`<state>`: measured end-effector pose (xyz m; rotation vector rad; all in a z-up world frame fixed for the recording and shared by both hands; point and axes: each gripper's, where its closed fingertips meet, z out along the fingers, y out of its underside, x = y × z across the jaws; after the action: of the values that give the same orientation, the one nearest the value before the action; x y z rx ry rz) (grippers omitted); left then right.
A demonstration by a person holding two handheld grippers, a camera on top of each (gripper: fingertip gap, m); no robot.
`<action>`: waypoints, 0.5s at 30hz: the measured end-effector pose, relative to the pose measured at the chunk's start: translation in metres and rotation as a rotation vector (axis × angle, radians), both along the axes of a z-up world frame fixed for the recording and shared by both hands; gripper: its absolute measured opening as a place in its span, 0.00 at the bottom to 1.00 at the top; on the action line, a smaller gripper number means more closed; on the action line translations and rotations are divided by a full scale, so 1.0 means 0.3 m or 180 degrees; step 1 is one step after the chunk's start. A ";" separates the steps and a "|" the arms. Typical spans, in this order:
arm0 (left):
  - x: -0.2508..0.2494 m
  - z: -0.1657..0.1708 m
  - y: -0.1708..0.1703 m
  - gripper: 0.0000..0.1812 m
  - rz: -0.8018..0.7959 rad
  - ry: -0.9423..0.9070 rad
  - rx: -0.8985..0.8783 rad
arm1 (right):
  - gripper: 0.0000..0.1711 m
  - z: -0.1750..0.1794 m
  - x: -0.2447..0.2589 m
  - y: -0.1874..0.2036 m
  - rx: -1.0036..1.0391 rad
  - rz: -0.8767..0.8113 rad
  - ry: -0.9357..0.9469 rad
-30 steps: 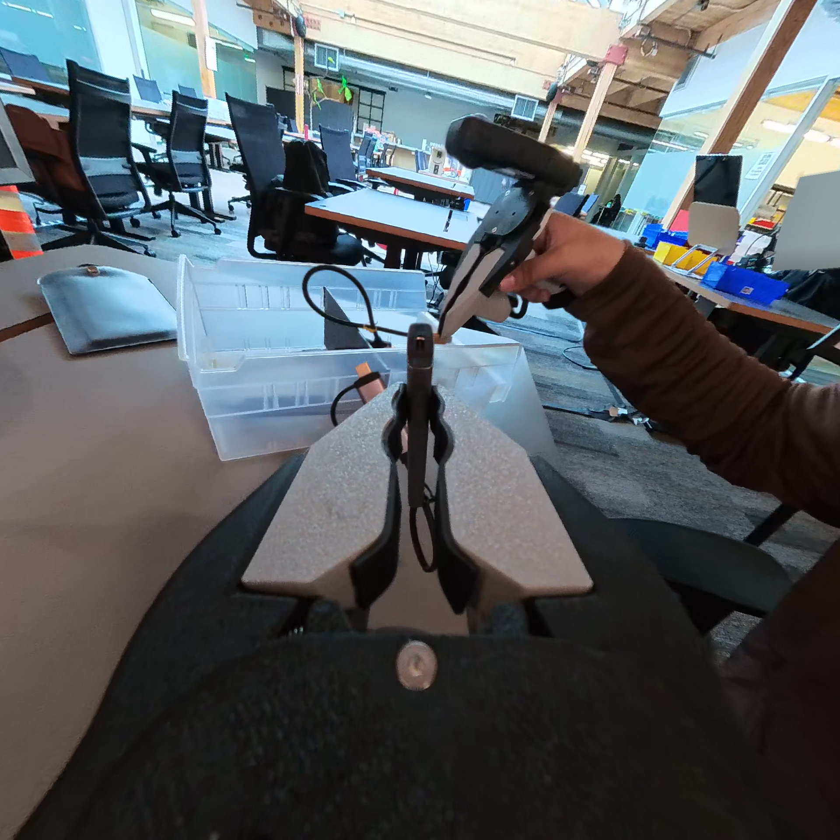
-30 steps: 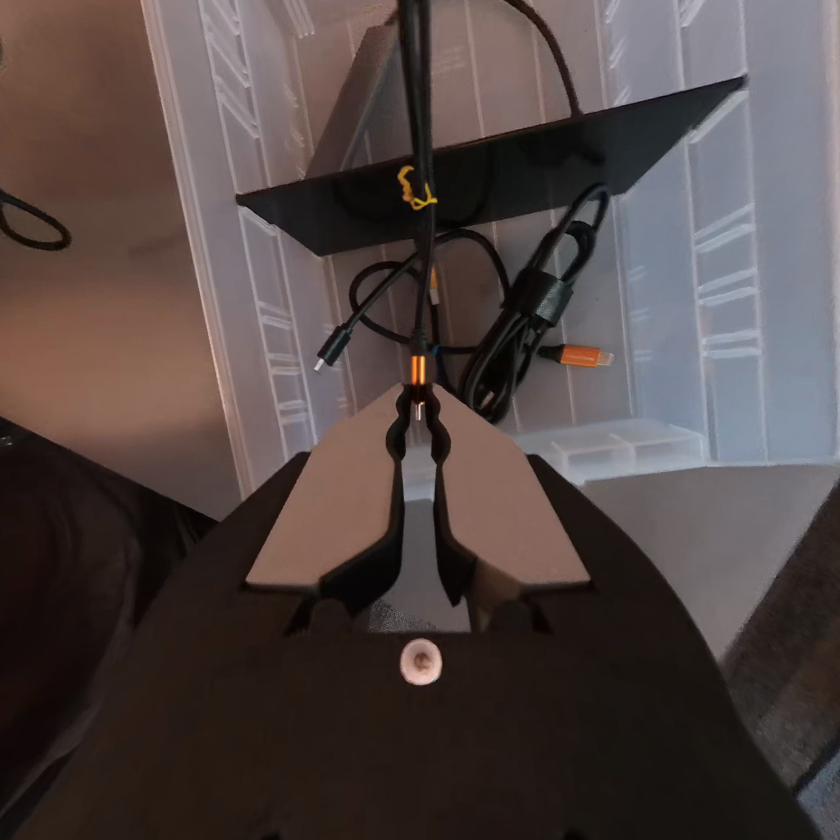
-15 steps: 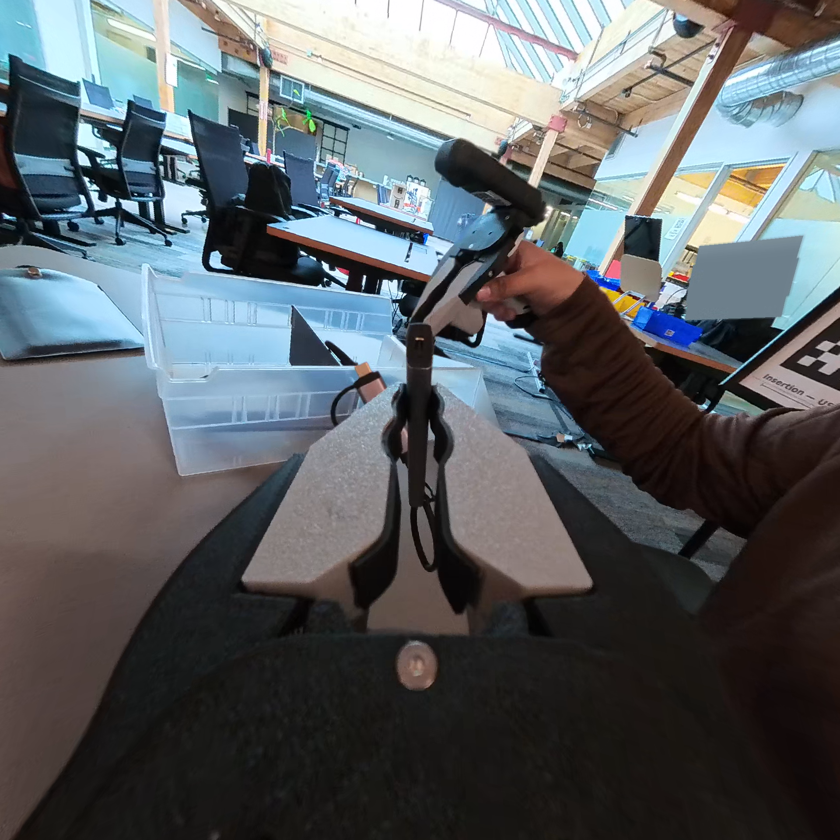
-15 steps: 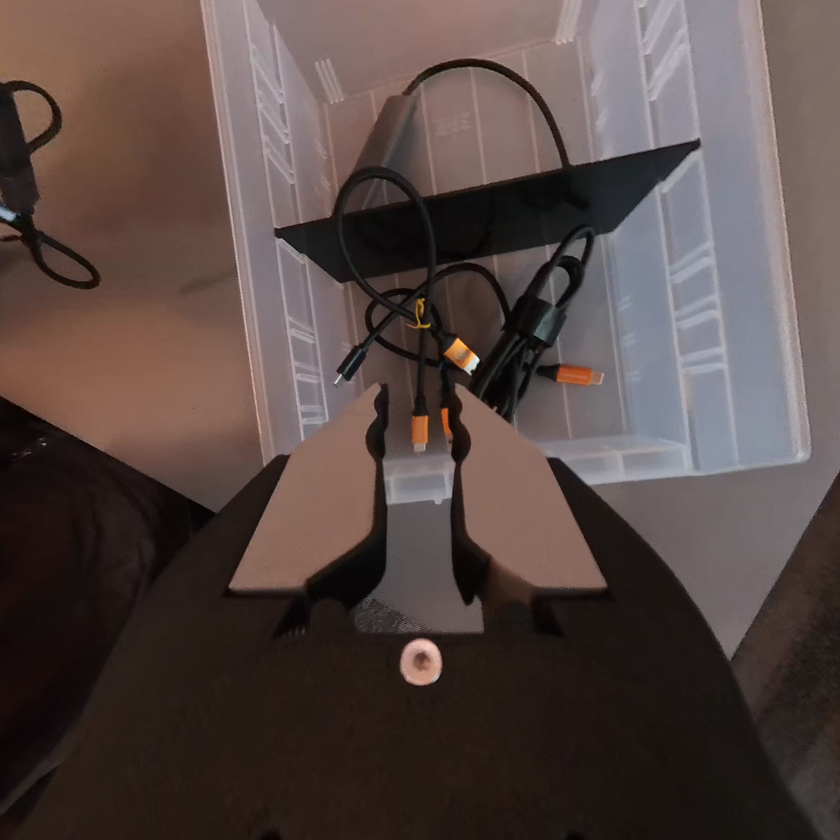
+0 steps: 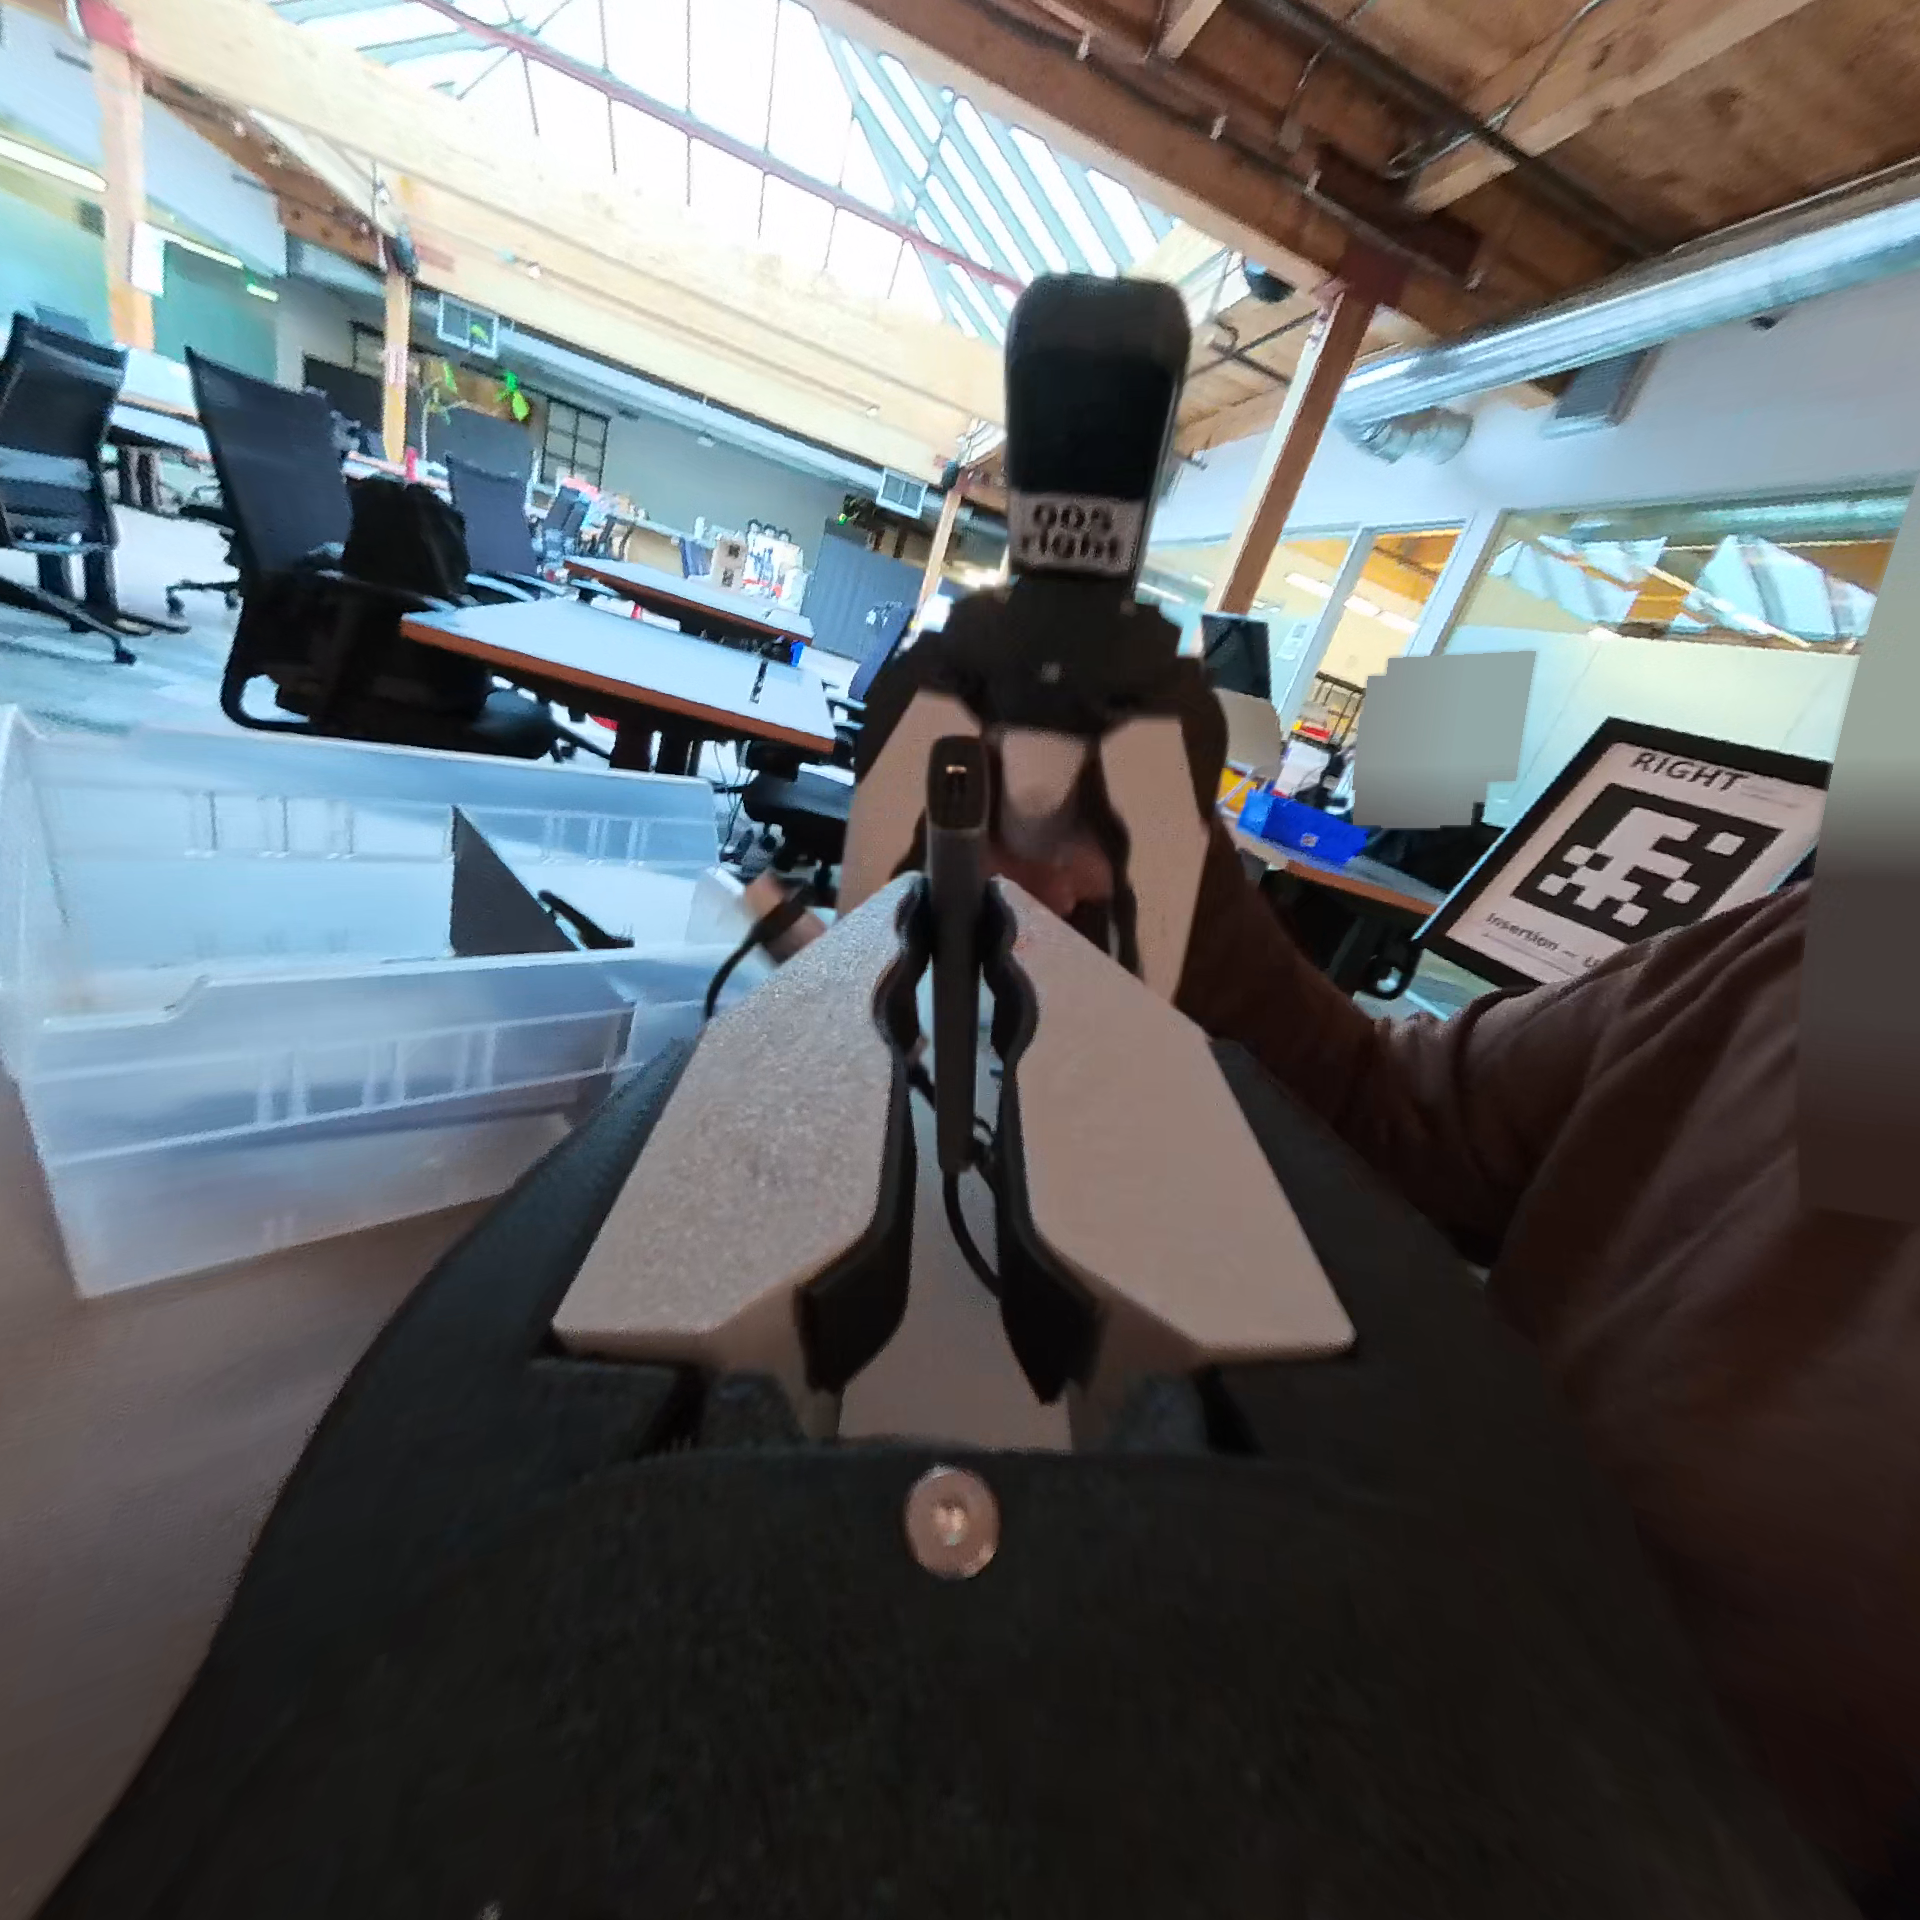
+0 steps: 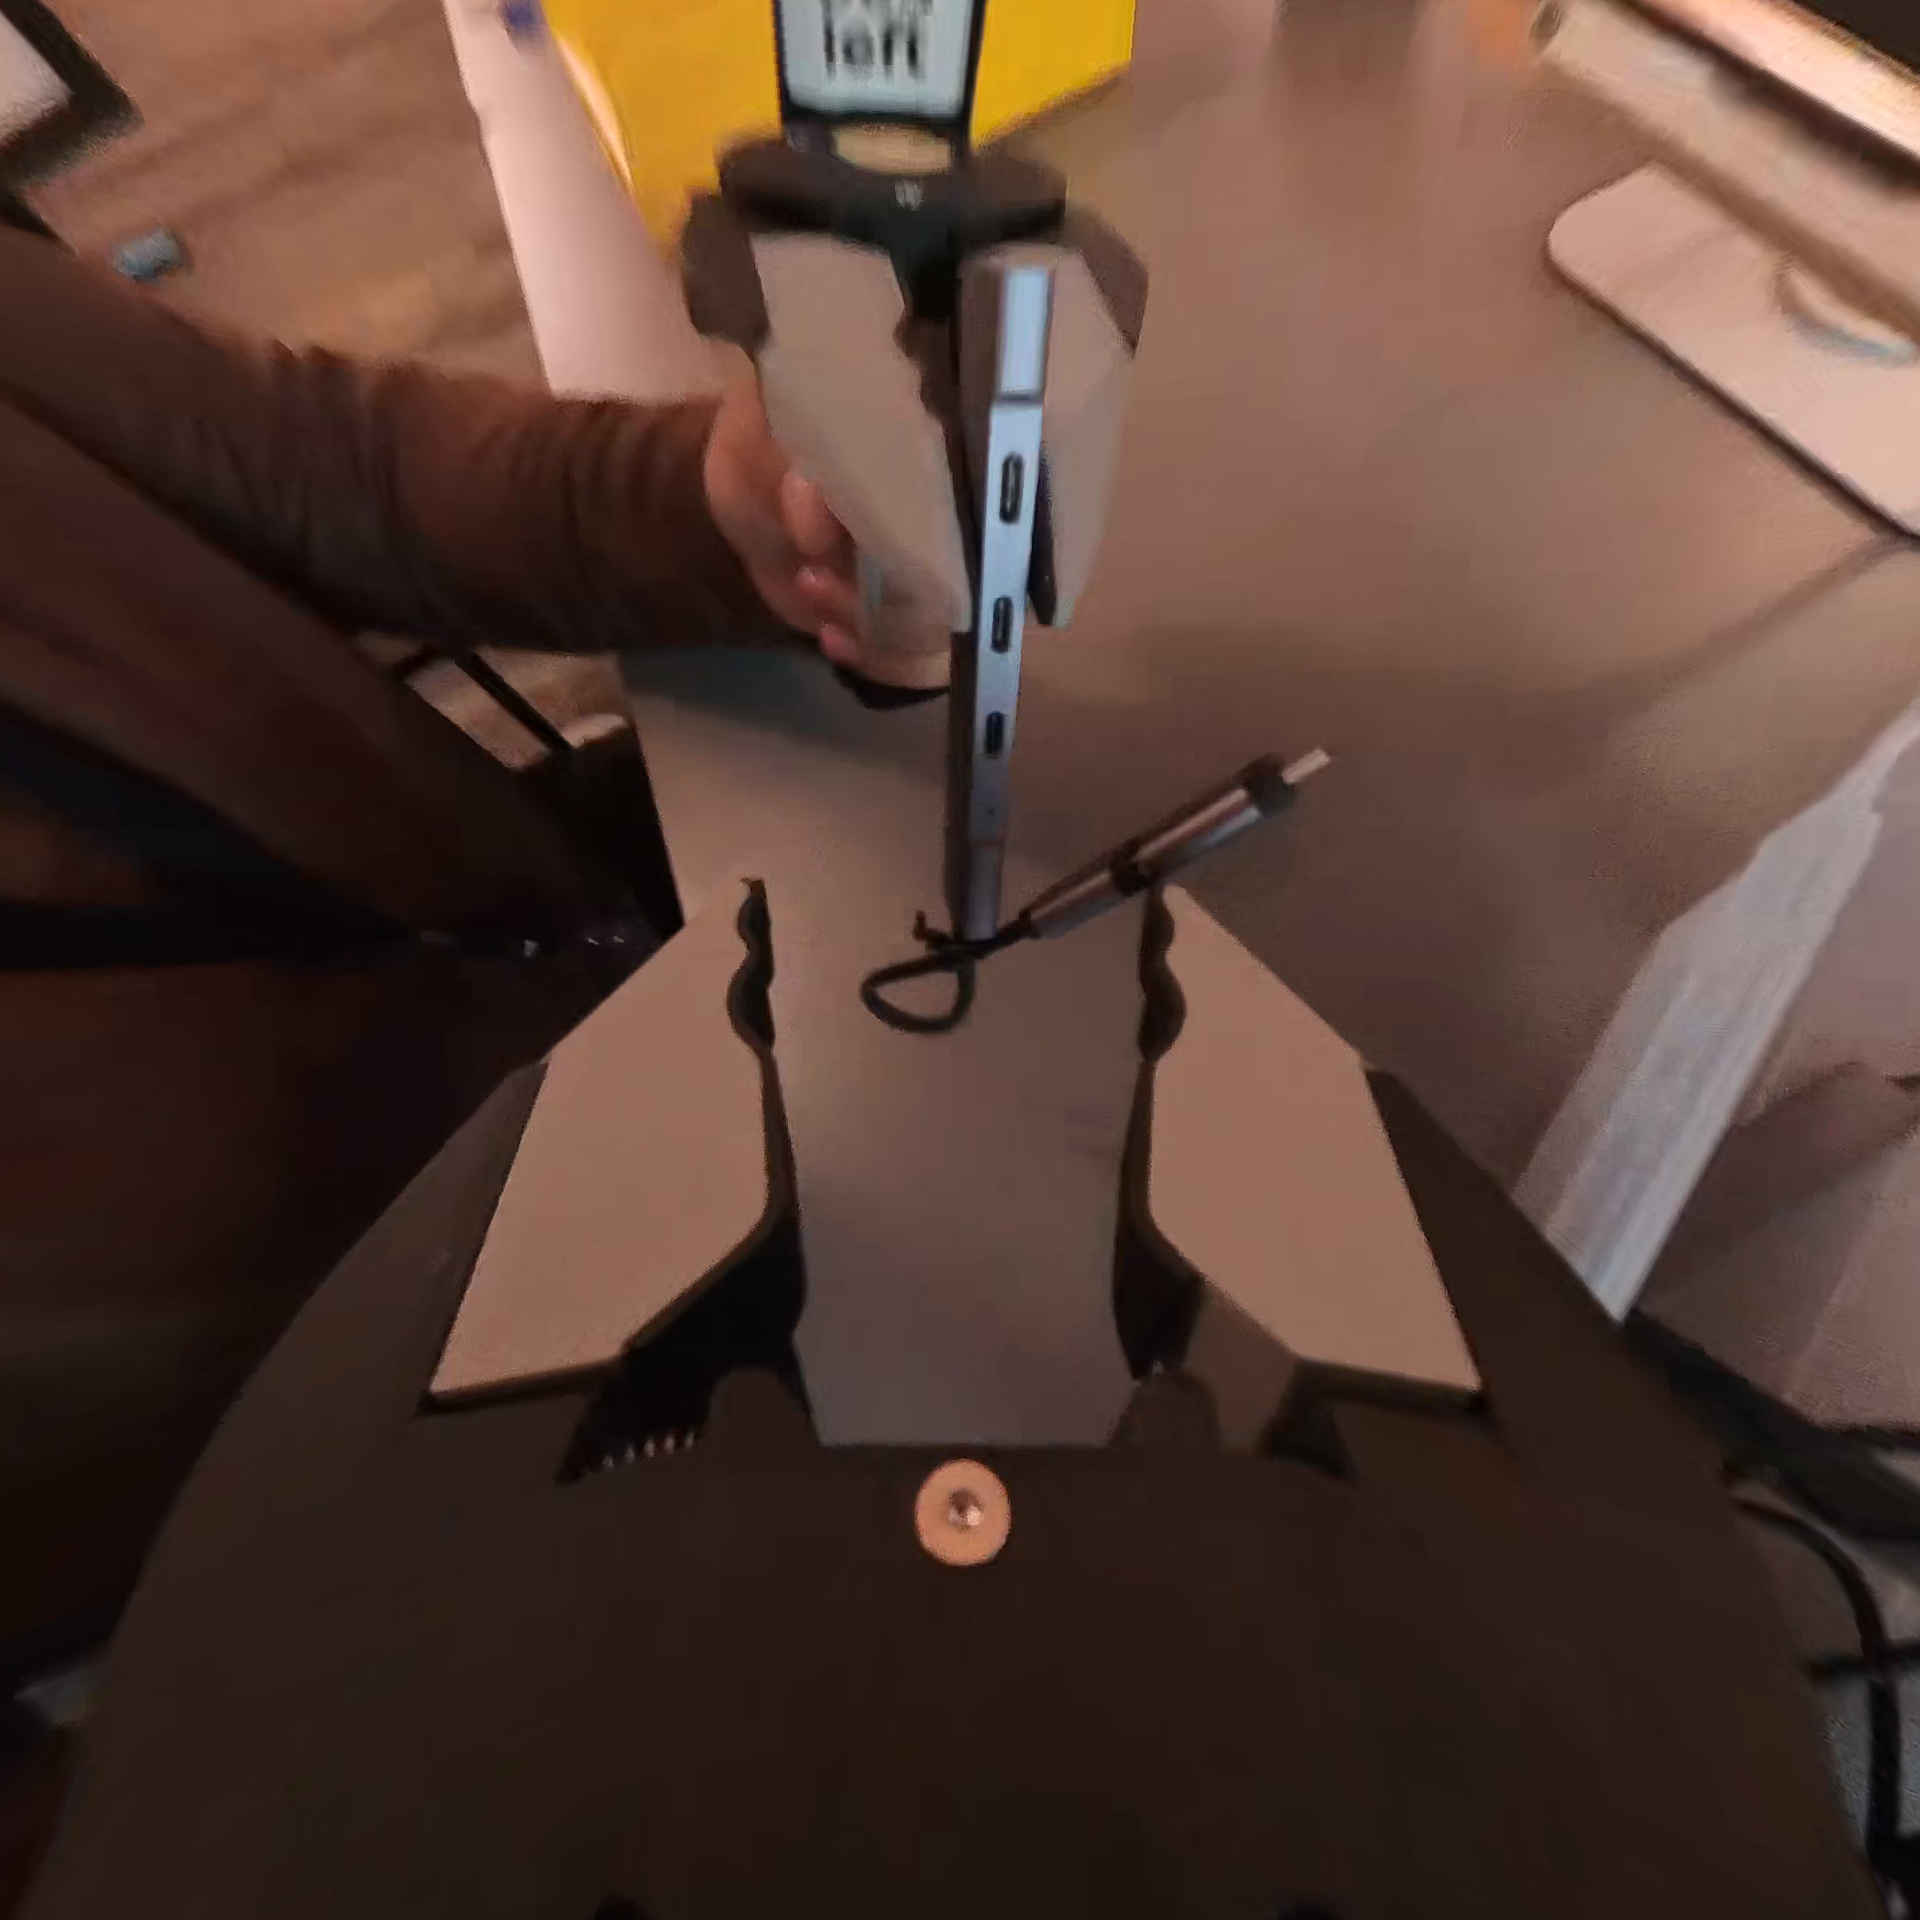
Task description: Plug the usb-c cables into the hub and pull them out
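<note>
Each gripper has two pale grey wedge-shaped fingers with black scalloped inner edges, a black body, one silver screw. Sleeves are brown.

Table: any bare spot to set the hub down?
Bare table runs right of the hub, up to the flat pad at the far right and the clear bin nearer. More bare top in front of the bin. Crowded: inside the bin, with its black divider and cables.
</note>
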<state>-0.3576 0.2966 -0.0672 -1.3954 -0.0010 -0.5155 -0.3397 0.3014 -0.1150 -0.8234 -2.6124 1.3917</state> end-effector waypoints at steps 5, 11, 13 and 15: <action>0.000 0.013 -0.016 0.03 0.0025 -0.0002 0.0127 | 0.00 -0.091 -0.088 -0.029 0.0410 -0.0143 0.0282; -0.037 0.035 -0.044 0.04 0.0068 -0.0154 0.0193 | 0.22 -0.050 -0.115 -0.030 -0.0105 -0.0258 0.0070; -0.038 0.037 -0.053 0.04 -0.0022 -0.0271 0.0211 | 0.26 -0.017 -0.120 -0.027 -0.0263 -0.0255 0.0171; -0.028 0.038 -0.059 0.04 -0.0098 -0.0259 0.0239 | 0.35 0.041 -0.097 -0.058 -0.0565 -0.0078 0.0264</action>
<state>-0.3661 0.2790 -0.0559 -1.3021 -0.0257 -0.5920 -0.3688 0.2841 -0.1028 -0.7948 -2.4369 1.6322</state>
